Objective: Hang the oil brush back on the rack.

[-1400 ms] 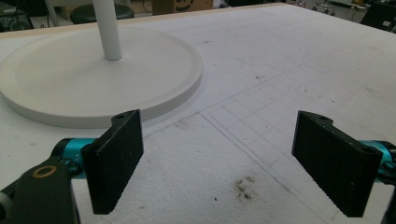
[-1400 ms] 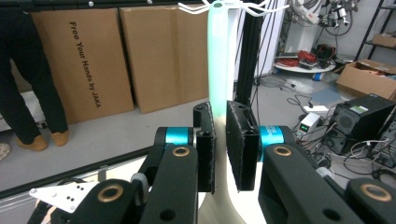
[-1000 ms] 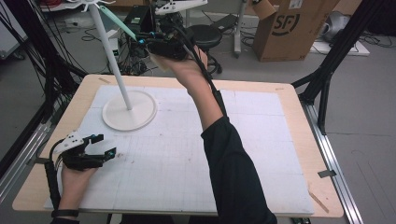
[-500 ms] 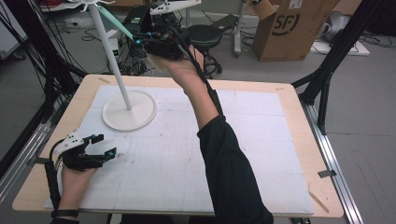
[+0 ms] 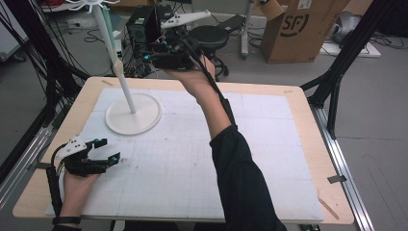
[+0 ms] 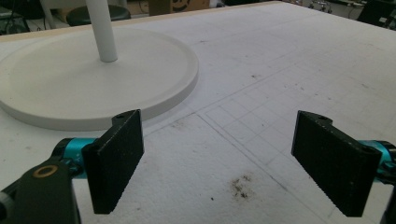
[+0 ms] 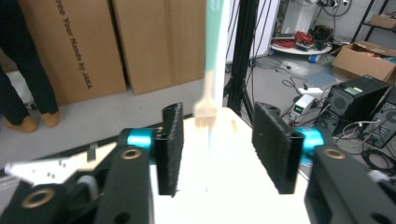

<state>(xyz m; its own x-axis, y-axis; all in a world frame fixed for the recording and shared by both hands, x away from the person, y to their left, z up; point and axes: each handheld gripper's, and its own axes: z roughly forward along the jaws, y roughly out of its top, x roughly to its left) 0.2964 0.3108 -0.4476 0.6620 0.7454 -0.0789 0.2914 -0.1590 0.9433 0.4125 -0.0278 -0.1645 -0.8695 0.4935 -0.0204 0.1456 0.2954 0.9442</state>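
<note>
Over the table's far edge, twelve o'clock: right gripper (image 5: 161,53) held high, jaws apart around nothing; brush (image 7: 204,109) hangs just ahead
Near corner, seven o'clock: left gripper (image 5: 103,153) low over the mat (image 5: 192,159), jaws wide apart, empty
Ten o'clock: white stand (image 5: 133,114); pole leaning

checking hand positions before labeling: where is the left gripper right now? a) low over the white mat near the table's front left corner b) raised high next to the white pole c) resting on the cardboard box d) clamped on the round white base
a: the left gripper sits low over the white mat near the front left corner, jaws open, short of the round white base.
</note>
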